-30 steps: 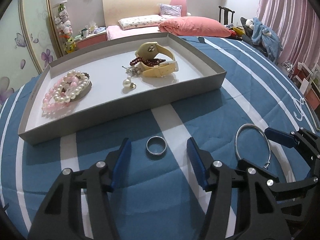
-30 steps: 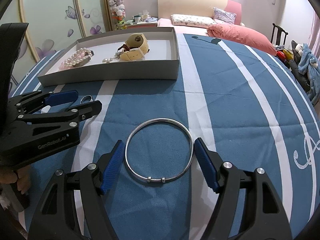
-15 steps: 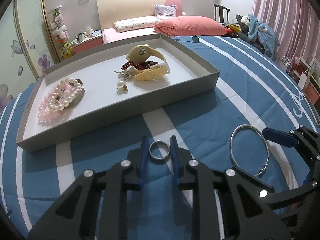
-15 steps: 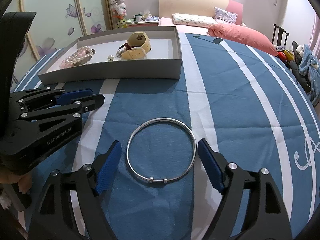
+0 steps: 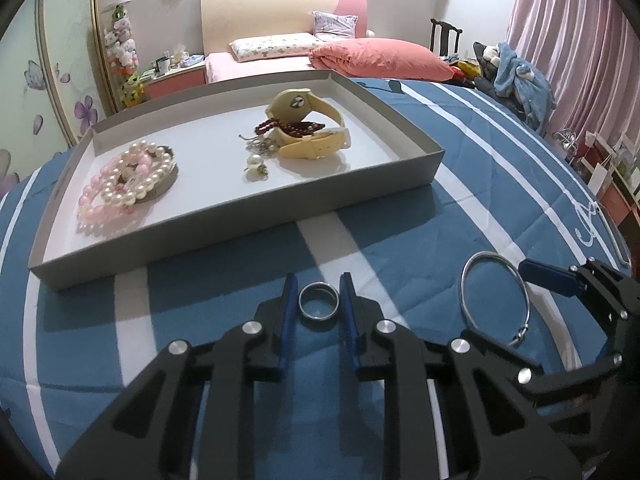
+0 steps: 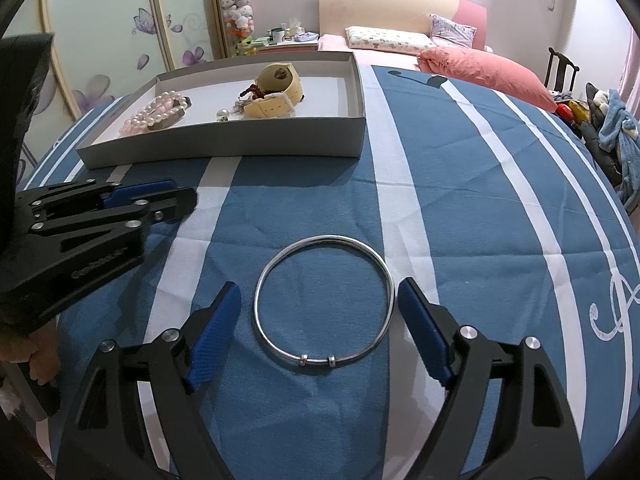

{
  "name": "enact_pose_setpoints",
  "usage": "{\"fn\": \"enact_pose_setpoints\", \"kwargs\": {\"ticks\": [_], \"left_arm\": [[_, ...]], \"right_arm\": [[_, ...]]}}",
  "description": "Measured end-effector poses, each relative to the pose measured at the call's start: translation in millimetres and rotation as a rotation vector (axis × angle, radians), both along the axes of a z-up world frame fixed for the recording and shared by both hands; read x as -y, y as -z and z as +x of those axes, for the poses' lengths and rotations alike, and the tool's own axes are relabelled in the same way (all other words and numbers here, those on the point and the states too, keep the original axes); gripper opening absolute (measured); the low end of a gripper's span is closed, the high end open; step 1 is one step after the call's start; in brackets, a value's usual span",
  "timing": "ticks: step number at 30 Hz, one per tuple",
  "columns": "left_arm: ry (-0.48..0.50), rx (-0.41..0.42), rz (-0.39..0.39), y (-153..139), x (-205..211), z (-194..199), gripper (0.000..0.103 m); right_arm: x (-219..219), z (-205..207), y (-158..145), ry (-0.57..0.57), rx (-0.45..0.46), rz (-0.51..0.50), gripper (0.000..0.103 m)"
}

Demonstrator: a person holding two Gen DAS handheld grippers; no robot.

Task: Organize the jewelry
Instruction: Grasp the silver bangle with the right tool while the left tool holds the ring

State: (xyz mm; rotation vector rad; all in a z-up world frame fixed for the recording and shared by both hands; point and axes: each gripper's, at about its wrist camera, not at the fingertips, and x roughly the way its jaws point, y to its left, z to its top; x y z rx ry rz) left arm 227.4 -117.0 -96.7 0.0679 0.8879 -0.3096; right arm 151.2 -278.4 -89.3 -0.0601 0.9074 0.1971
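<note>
A small silver ring (image 5: 319, 306) lies on the blue striped bedspread, and my left gripper (image 5: 318, 280) is shut on it, a blue pad against each side. A large silver bangle (image 6: 324, 300) lies flat to its right. My right gripper (image 6: 318, 292) stands open around the bangle, its left pad clearly apart from the metal, its right pad close beside it. The grey tray (image 5: 240, 220) farther back holds pearl bracelets (image 5: 128, 184), a cream watch (image 5: 308, 124) with dark red beads, and a pearl earring (image 5: 254, 164). In the right wrist view the left gripper (image 6: 160, 196) hides the ring.
The tray (image 6: 224, 144) sits at the far left of the bedspread, a short way beyond both grippers. A pink pillow (image 6: 484, 72) and headboard lie behind it. Bare bedspread (image 6: 500, 200) stretches to the right. Part of a hand (image 6: 40, 364) shows at the left edge.
The left jaws have come together on the ring, which lay loose between them a second ago. The right jaws have widened a little around the bangle. Neither piece has moved.
</note>
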Motion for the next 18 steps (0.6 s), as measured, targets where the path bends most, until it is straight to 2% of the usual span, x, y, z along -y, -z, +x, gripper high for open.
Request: {"fn": "enact_pose_setpoints", "kwargs": {"ticks": [4,7,11,18], "left_arm": [[0.017,0.041,-0.035,-7,-19,-14,0.021],[0.024,0.066,-0.033,-11,-33,-26,0.021],[-0.002,0.063,-0.027,-11,-59,-39,0.021],[-0.097,0.025,-0.006,-5,-92,-45,0.021]], "right_arm": [[0,0,0,0.0,0.0,0.0,0.081],[0,0,0,-0.003,-0.001,0.0,0.082],[-5,1,2,-0.01,-0.006,-0.006,0.087],[-6,2,3,-0.006,-0.009,-0.01,0.089]]}}
